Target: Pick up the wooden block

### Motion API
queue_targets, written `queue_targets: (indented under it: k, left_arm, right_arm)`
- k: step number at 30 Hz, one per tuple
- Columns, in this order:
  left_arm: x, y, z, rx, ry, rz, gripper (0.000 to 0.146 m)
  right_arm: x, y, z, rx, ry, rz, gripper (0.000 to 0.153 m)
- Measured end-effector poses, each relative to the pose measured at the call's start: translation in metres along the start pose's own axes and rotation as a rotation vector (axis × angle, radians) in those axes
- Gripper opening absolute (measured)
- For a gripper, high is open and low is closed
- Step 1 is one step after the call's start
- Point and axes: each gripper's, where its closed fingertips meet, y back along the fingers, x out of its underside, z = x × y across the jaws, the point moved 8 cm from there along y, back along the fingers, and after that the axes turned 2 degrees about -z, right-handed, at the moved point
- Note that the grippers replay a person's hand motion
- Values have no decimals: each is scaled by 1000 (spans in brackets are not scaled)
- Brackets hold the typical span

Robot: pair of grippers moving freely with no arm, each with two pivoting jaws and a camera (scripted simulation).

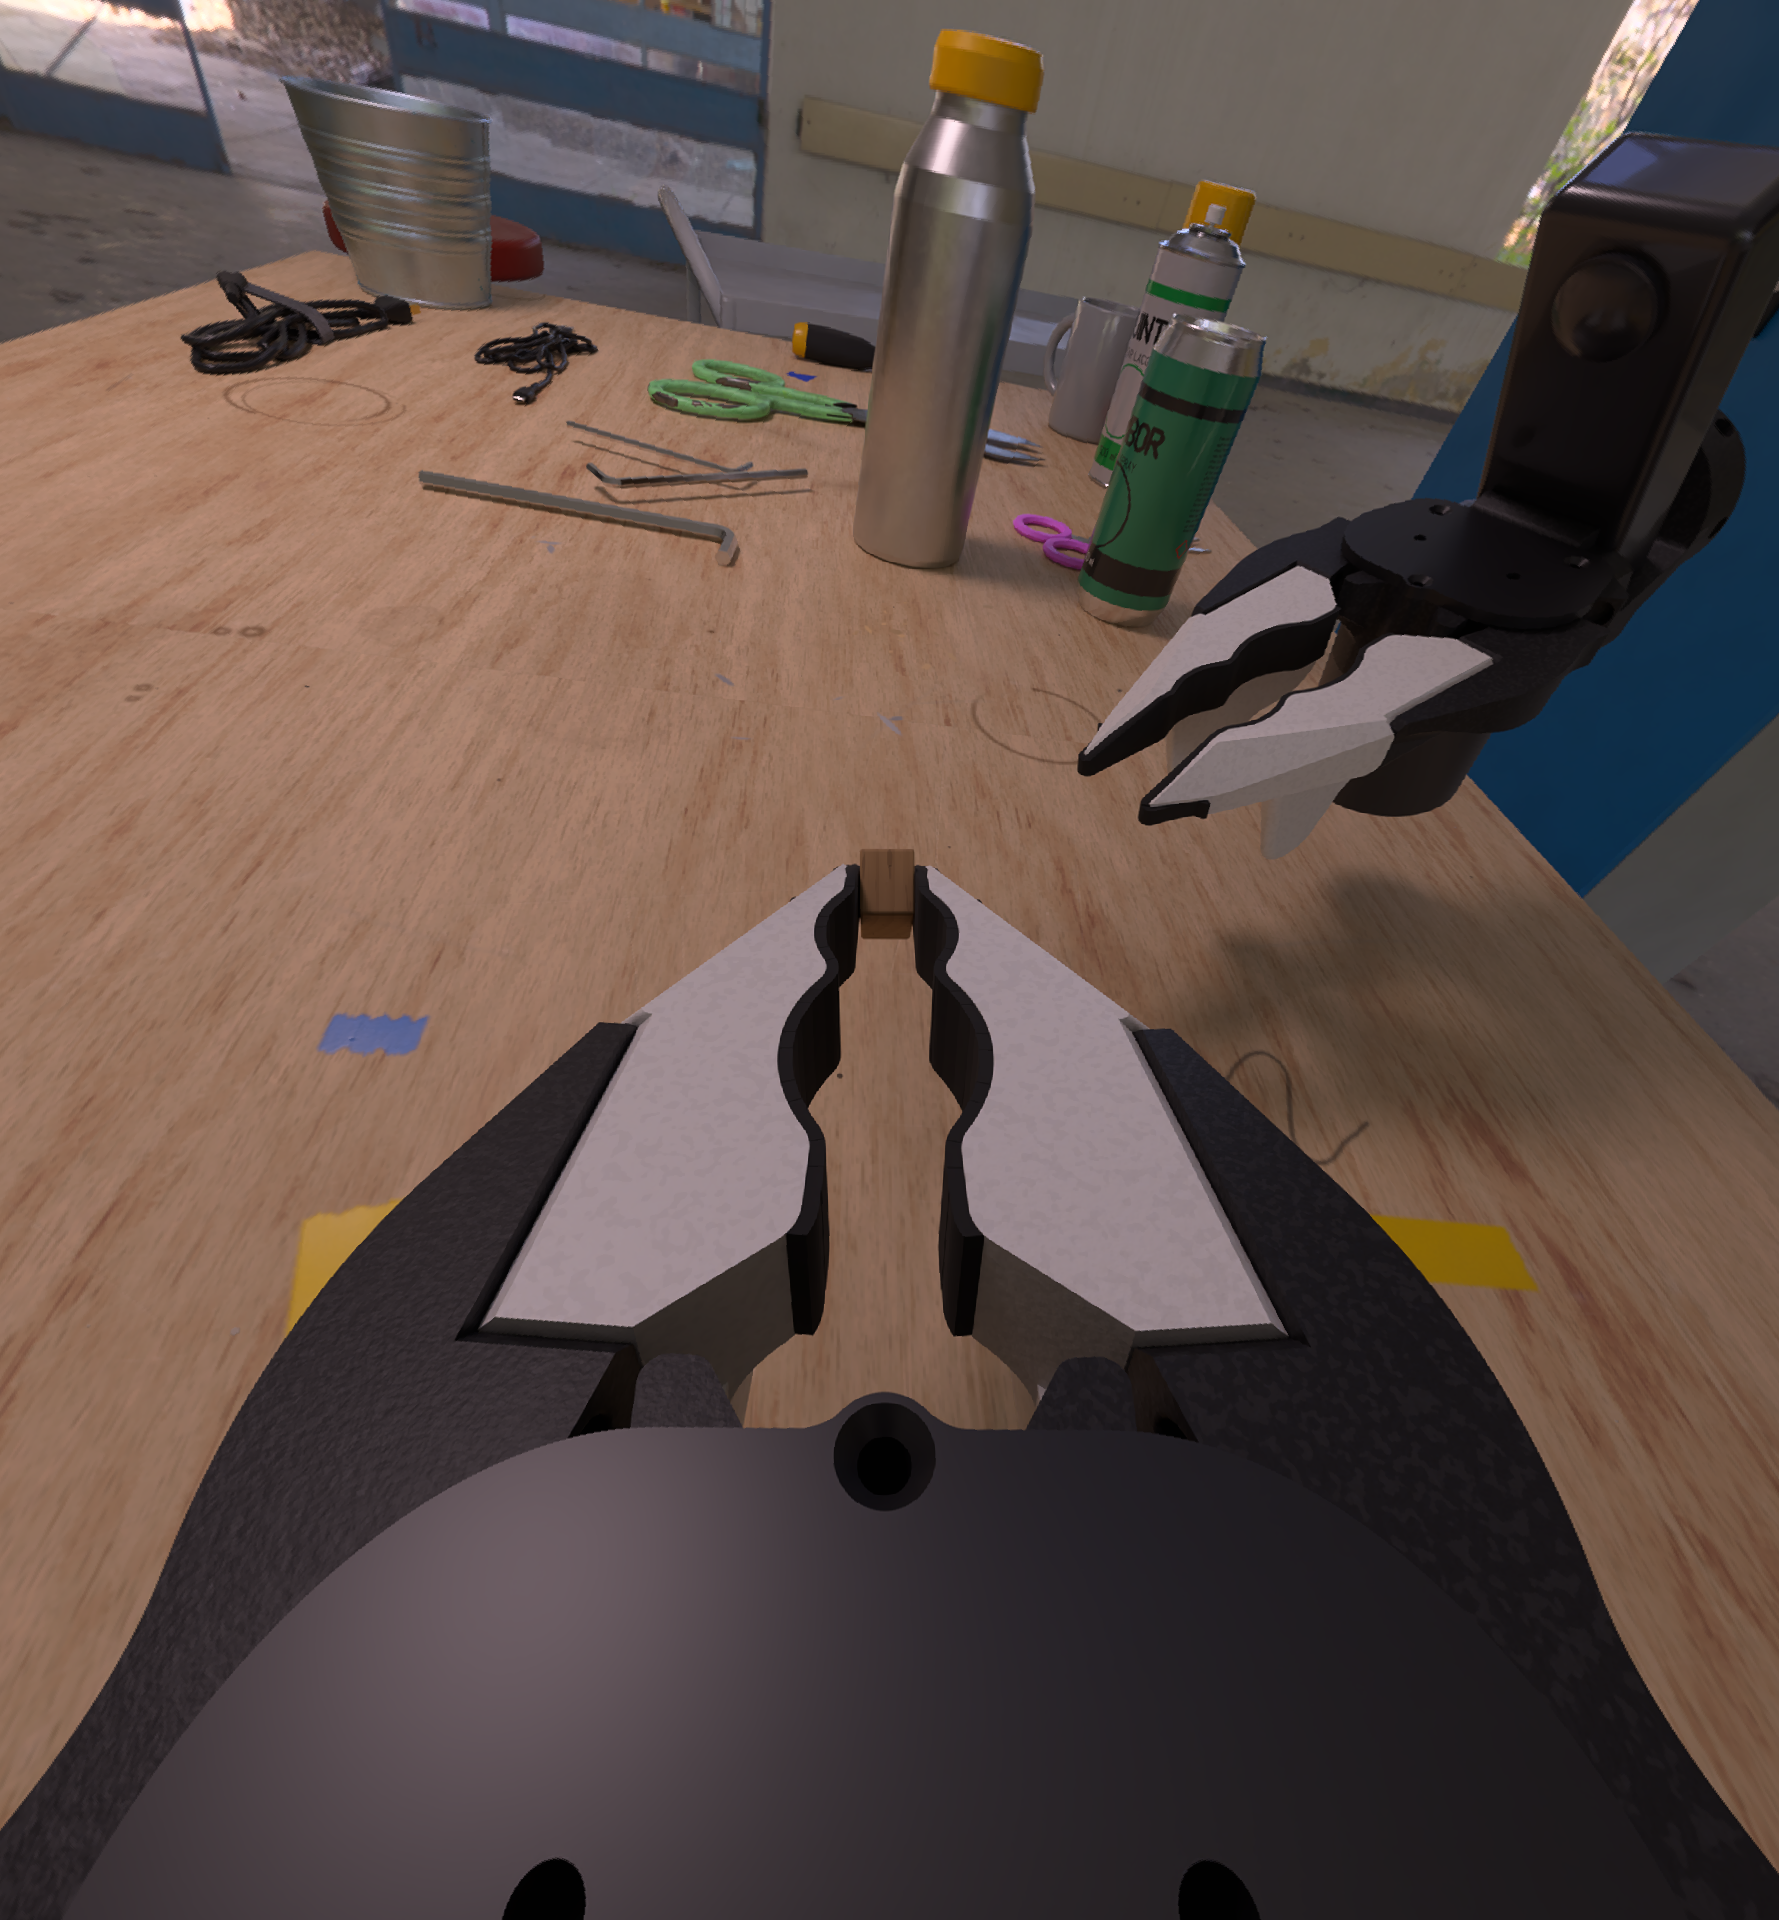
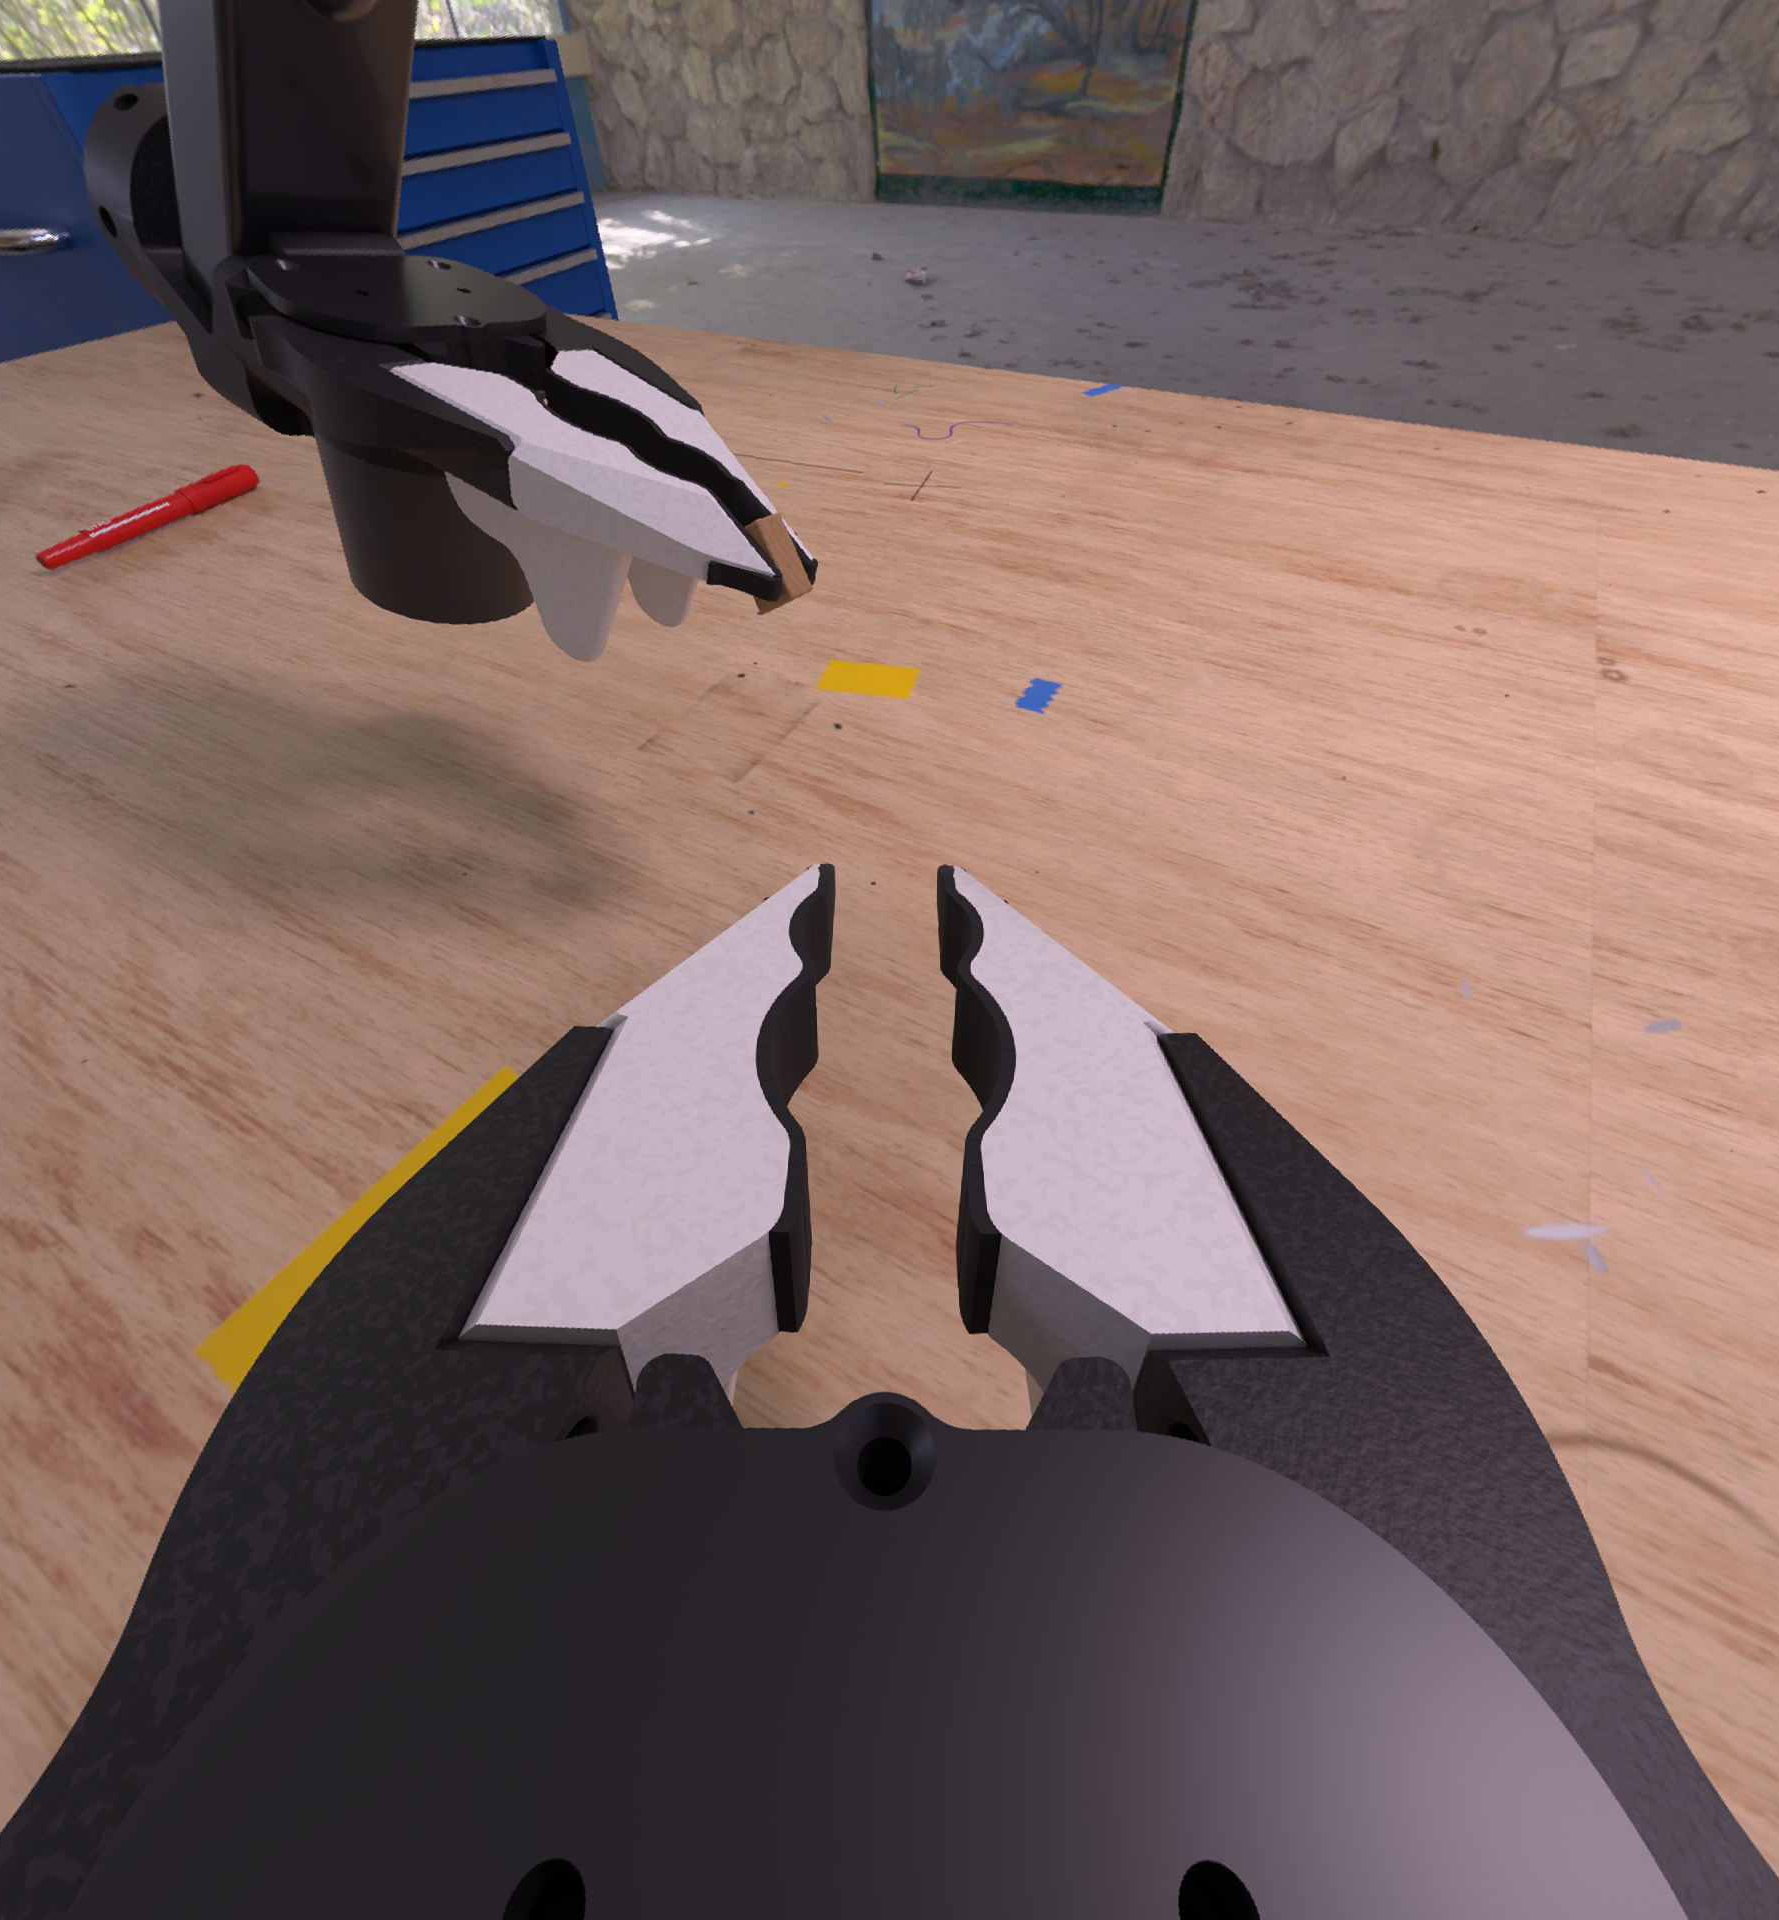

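The wooden block (image 1: 886, 891), a small pale cube, is seen pinched between the fingertips of the left gripper (image 1: 886, 883), whose jaws are clenched on two of its opposite faces. In the right wrist view the block (image 2: 783, 566) is shown clear of the plywood table (image 2: 1280, 831), with the left gripper (image 2: 776, 571) tilted downward and its soft shadow cast on the wood below. The right gripper (image 2: 886, 878) is held over bare table with its jaws released and nothing between them; in the left wrist view it (image 1: 1124, 784) is seen to the right of the block, apart from it. Near the block, patches of yellow tape (image 2: 867, 678) and blue tape (image 2: 1038, 695) are stuck to the surface. Farther off, a steel bottle (image 1: 942, 312) with a yellow cap, a green can (image 1: 1165, 468), a spray can (image 1: 1191, 275), green scissors (image 1: 739, 393), hex keys (image 1: 578, 509), black cords (image 1: 272, 327) and a metal bucket (image 1: 402, 192) are set out. A red marker (image 2: 147, 516) lies behind the left gripper.
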Motion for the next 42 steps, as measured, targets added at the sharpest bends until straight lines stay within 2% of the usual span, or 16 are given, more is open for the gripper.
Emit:
queue_targets:
  k: [16,19,23,29,37,42]
  left_arm:
    - [2,3,2,-13,-7,-7,9]
    - [-1,6,5,-80,-136,13,9]
    - [-11,16,8,-165,-422,-12,9]
    - [-23,37,9,-187,-720,-138,9]
    - [-22,52,8,-252,-1040,-93,9]
    - [-21,60,13,-269,-1086,-67,9]
  right_arm:
    - [2,-4,1,-17,-12,8,20]
    - [-1,-8,2,-36,-17,-6,20]
    - [-16,-27,2,-107,-24,-58,21]
    - [-49,-78,-4,-323,-189,-175,23]
    - [-67,-114,-6,-512,-401,-261,17]
    - [-72,-126,5,-458,-298,-220,10]
